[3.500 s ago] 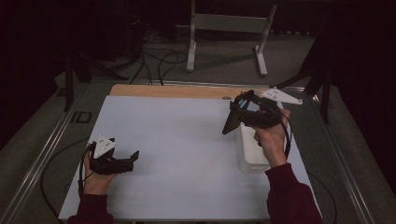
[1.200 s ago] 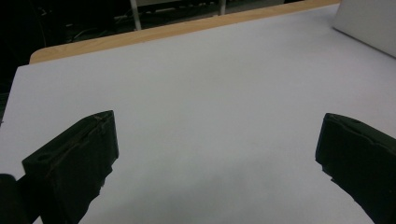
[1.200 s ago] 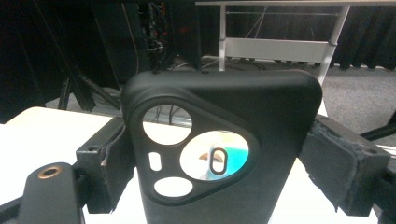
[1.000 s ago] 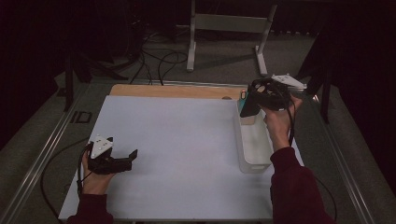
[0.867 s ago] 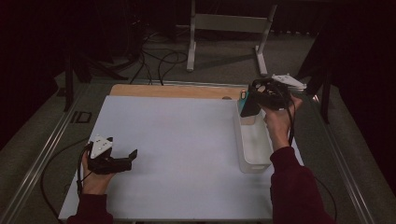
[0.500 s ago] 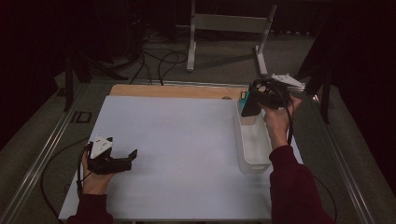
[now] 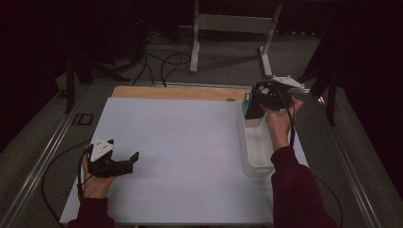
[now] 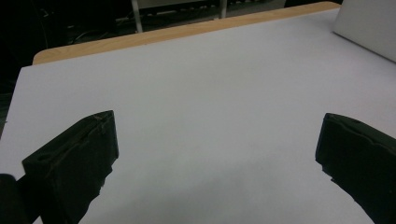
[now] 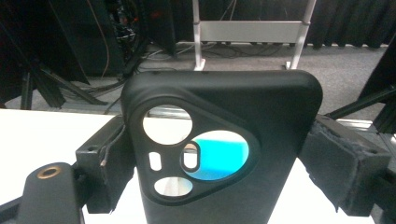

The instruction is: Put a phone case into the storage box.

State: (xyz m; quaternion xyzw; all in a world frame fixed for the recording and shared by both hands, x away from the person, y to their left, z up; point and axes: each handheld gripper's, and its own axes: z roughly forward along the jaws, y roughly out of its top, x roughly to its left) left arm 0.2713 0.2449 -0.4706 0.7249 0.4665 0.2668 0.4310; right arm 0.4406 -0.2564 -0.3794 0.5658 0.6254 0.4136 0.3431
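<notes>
Now clamped upright in right gripper [image 7: 253, 105]: phone case [image 9: 219, 149], directly above clear bin [image 7: 256, 147]; left gripper [image 7: 124, 161] wide, far off.

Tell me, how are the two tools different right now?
The left tool is open, jaws wide apart with nothing between them; the right tool is shut on a black phone case. The left tool sits low over the white mat near the person; the right tool is at the far right, over the clear bin. Both are black, hand-held and two-jawed.
</notes>
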